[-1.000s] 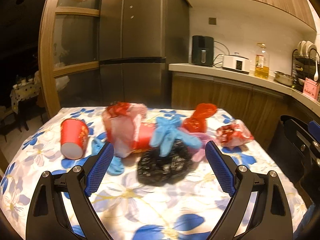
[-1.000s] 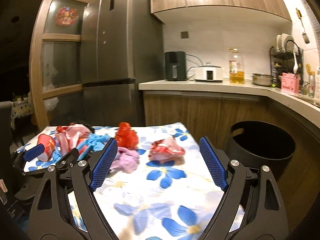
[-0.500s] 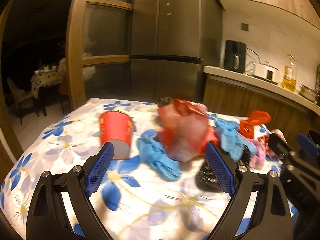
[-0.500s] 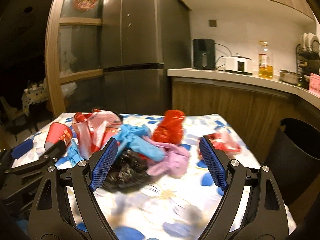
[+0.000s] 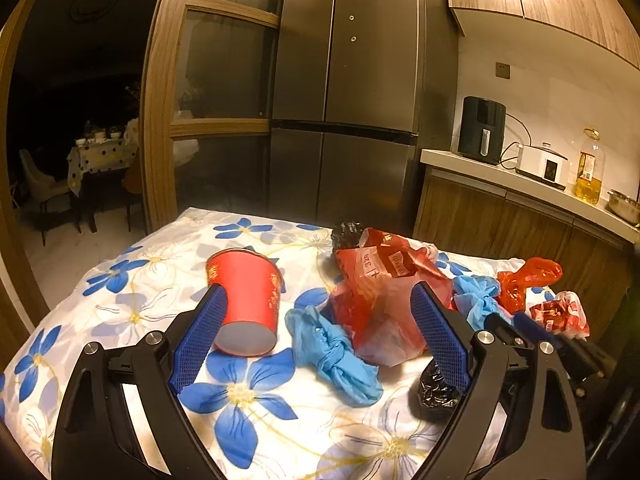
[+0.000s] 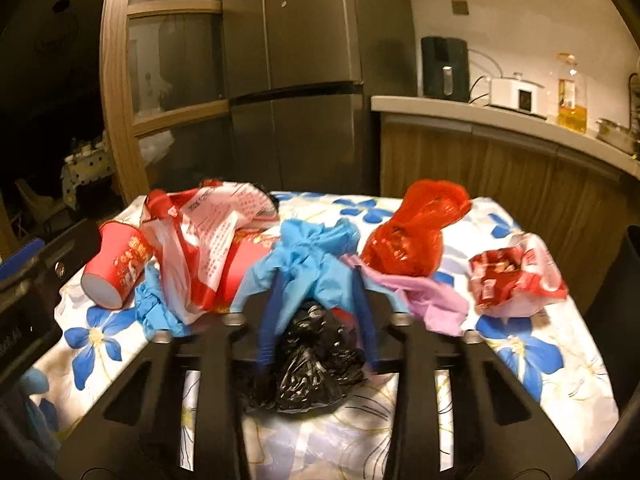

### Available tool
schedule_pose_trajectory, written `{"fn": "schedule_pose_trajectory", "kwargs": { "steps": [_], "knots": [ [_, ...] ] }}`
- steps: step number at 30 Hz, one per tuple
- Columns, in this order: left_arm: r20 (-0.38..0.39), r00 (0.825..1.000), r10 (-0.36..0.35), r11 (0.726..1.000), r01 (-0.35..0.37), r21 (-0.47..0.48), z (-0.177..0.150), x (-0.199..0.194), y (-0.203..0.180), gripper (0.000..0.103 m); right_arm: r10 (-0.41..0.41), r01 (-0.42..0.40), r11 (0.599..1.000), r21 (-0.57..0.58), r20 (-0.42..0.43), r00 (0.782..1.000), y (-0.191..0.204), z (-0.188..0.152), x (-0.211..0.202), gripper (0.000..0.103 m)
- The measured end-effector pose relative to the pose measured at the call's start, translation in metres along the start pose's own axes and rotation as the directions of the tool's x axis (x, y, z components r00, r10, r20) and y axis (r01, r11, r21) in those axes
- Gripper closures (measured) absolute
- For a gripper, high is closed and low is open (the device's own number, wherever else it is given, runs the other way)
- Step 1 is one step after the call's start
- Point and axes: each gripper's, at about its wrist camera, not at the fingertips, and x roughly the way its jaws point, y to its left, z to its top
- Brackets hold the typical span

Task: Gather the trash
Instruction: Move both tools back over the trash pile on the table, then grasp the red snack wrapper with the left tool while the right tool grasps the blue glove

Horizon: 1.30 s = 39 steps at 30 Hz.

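1. Trash pile. A crumpled black bag [image 6: 308, 364] lies on the surface [image 6: 540, 364] near its front edge, between the blue fingers of the right tongs [image 6: 316, 320]. The tongs have just been closing; they stand narrow with the bag between them, though blur hides whether the pads already press it.
2. Neighbouring litter. Just behind the black bag lies a knotted blue glove [image 6: 312, 264]; beside it are a pink scrap [image 6: 416, 296], a red plastic bag [image 6: 416, 236] and a crumpled red-and-white wrapper [image 6: 516, 280]. To the left, a large printed red-and-white bag [image 5: 384, 300] rests next to a tipped red paper cup [image 5: 248, 304] and a second blue glove [image 5: 332, 352].
3. Left tongs [image 5: 316, 336]. Spread wide and empty, they point at the cup and the second glove, touching neither.
4. Progress. Judged from the pile, collection is at an early stage: every visible item is still on the surface, and the black bag looks to be the first one being taken.
5. Destination. A dark bin rim [image 6: 632, 280] shows at the right edge, probably the receptacle.
6. Surface. A white cloth with blue flowers covers it.
7. Room. A steel refrigerator [image 5: 352, 100] stands behind; a wooden counter [image 5: 520, 188] carries a black appliance, a white cooker and an oil bottle [image 5: 588, 172]. A dim dining area lies to the left.
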Motion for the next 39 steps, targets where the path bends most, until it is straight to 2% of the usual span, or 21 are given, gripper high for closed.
{"fn": "schedule_pose_trajectory", "kwargs": {
  "steps": [2,4,12,16,19,22,24,26,27,30,39],
  "knots": [
    [-0.001,1.0,-0.005,1.0,0.005,0.004,0.001,0.002,-0.003,0.014,0.02,-0.02,1.0,0.005,-0.002,1.0,-0.002,0.0,-0.001,0.097],
    [-0.002,1.0,-0.017,1.0,0.017,0.012,0.001,0.003,-0.006,0.014,0.03,-0.03,0.999,0.011,0.008,1.0,-0.005,0.001,-0.005,0.101],
    [-0.018,0.996,-0.083,0.996,0.084,0.028,0.008,0.017,-0.031,0.014,0.017,-0.023,0.998,0.052,0.123,0.992,-0.022,0.007,-0.047,0.102],
    [-0.056,0.994,-0.095,0.994,0.098,0.057,0.008,0.032,-0.046,0.014,0.011,-0.021,0.998,0.058,0.158,0.987,-0.032,0.009,-0.063,0.102],
    [-0.115,0.988,-0.098,0.994,0.104,0.046,0.005,0.044,-0.045,0.031,0.013,-0.023,0.998,0.056,0.17,0.985,-0.037,0.009,-0.07,0.102],
    [-0.165,0.98,-0.114,0.993,0.118,0.019,0.001,0.053,-0.041,0.056,0.02,-0.029,0.998,0.049,0.182,0.983,-0.039,0.008,-0.076,0.102],
    [-0.176,0.977,-0.121,0.992,0.126,0.015,-0.001,0.052,-0.04,0.085,0.029,-0.039,0.998,0.05,0.186,0.982,-0.04,0.007,-0.079,0.102],
    [-0.167,0.978,-0.123,0.992,0.128,0.02,-0.003,0.049,-0.039,0.095,0.035,-0.046,0.998,0.053,0.191,0.981,-0.042,0.007,-0.083,0.102],
    [-0.159,0.978,-0.132,0.991,0.136,0.016,-0.003,0.045,-0.038,0.099,0.037,-0.049,0.997,0.055,0.193,0.981,-0.043,0.006,-0.085,0.102],
    [-0.121,0.982,-0.144,0.989,0.147,0.009,-0.001,0.029,-0.035,0.1,0.041,-0.055,0.996,0.064,0.203,0.978,-0.048,0.007,-0.094,0.102],
    [0.036,0.981,-0.19,0.981,0.191,-0.02,0.023,-0.039,-0.033,0.101,0.028,-0.054,0.994,0.095,0.259,0.966,-0.067,0.011,-0.132,0.102]
  ]
}}
